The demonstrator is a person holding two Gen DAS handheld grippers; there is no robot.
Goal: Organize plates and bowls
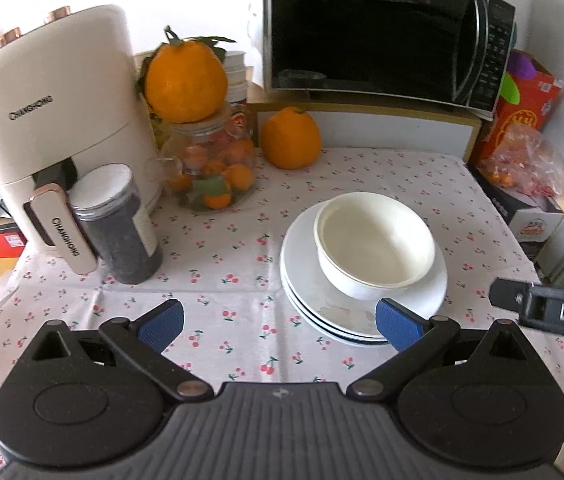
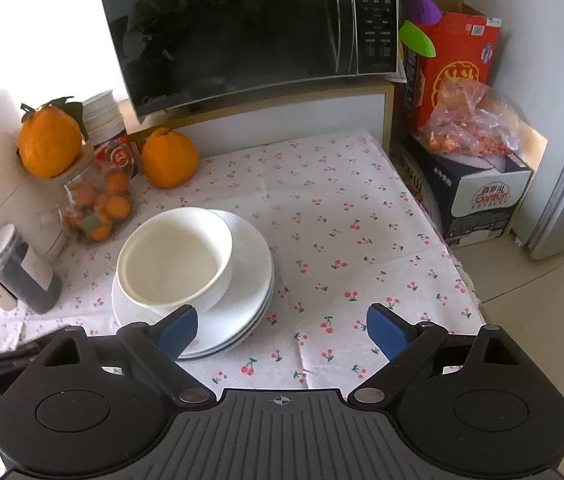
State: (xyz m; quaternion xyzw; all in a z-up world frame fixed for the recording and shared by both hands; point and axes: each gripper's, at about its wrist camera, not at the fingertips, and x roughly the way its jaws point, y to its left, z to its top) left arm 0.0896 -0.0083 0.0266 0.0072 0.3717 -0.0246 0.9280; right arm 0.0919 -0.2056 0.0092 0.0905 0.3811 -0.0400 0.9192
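Observation:
A white bowl [image 1: 375, 240] sits upright on a stack of white plates [image 1: 309, 280] on the cherry-print tablecloth [image 1: 234, 280]. My left gripper [image 1: 280, 326] is open and empty, just short of the plates' near edge, its right pad in front of the rim. In the right wrist view the bowl [image 2: 176, 256] and plates [image 2: 254, 264] lie left of centre. My right gripper [image 2: 282, 332] is open and empty, its left pad over the plates' near rim. The right gripper's body shows at the left wrist view's right edge [image 1: 549, 308].
A cream air fryer [image 1: 54, 120], a dark jar [image 1: 122, 228], a glass jar of small oranges [image 1: 214, 168] topped by a big orange, and a loose orange [image 1: 291, 138] stand at the back left. A black microwave [image 1: 381, 32] sits behind. Boxes [image 2: 477, 184] stand beyond the table's right edge.

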